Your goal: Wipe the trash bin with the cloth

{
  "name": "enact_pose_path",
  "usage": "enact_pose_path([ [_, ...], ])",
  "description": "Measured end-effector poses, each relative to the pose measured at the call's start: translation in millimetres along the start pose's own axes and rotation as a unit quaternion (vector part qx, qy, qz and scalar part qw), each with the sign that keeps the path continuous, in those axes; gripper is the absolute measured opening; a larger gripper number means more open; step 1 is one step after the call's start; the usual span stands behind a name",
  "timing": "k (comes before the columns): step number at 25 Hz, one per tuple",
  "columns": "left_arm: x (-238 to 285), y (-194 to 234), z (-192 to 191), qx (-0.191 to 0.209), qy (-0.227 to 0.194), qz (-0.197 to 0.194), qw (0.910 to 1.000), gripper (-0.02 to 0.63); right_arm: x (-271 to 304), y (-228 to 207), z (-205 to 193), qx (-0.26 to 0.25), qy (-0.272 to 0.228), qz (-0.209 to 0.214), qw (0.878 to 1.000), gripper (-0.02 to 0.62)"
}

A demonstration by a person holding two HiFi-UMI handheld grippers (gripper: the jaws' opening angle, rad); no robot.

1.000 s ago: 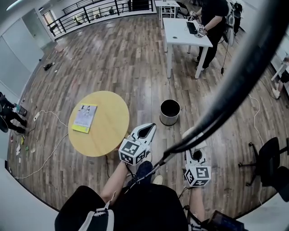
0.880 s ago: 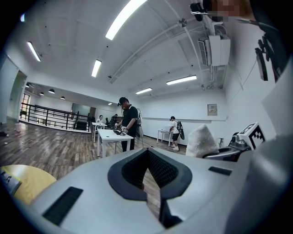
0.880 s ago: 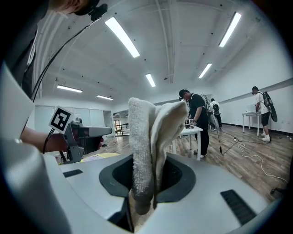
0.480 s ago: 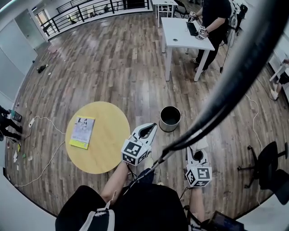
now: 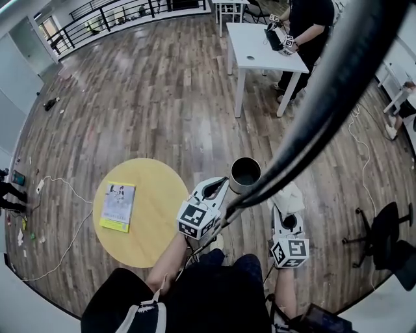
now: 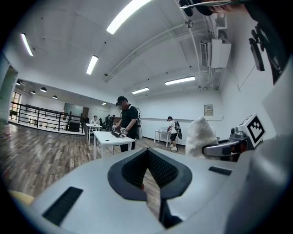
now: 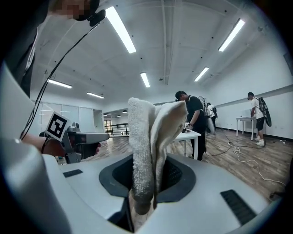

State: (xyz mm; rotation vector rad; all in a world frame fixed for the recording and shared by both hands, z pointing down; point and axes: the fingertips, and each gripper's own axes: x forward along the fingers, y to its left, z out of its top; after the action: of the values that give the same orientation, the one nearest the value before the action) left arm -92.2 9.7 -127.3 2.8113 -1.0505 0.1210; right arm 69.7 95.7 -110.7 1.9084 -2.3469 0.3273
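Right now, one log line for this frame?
left tongs: shut, empty | right tongs: shut on cloth | trash bin: on floor ahead, untouched | phase: pre-wipe

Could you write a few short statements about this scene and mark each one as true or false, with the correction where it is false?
1. The right gripper holds the cloth between its jaws. True.
2. A booklet lies on the round yellow table. True.
3. The left gripper grips a second cloth. False: nothing is between its jaws, and their tips meet.
4. The trash bin stands on the round yellow table. False: it stands on the wooden floor, beside that table.
5. A person stands at the white table. True.
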Motion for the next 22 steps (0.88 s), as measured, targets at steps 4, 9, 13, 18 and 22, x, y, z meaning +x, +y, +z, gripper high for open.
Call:
enact_pose_path([
  [4, 13, 10, -11, -0.008, 0.009, 0.000, 0.9999, -0.005, 19, -5, -2, 0.001, 0.003, 0.003, 1.000, 0.095],
  [9, 34, 17, -31, -0.016, 0.013, 0.010, 0.9997, -0.005, 38, -17, -8, -0.006, 0.001, 0.018, 1.000, 0.095],
  [13, 58, 24, -42, -0.011, 0.012, 0.016, 0.9997, -0.005, 61, -36, -23, -0.021, 0.008, 0.027, 0.999, 0.095],
  [18, 85, 36, -74, -0.019, 0.008, 0.038, 0.9991, -0.005, 86, -56, -59, -0.019, 0.020, 0.040, 0.999, 0.095],
  [22, 104, 51, -126, -0.028, 0.015, 0.059, 0.9978, -0.005, 112, -66, -107, -0.019, 0.031, 0.060, 0.998, 0.095],
])
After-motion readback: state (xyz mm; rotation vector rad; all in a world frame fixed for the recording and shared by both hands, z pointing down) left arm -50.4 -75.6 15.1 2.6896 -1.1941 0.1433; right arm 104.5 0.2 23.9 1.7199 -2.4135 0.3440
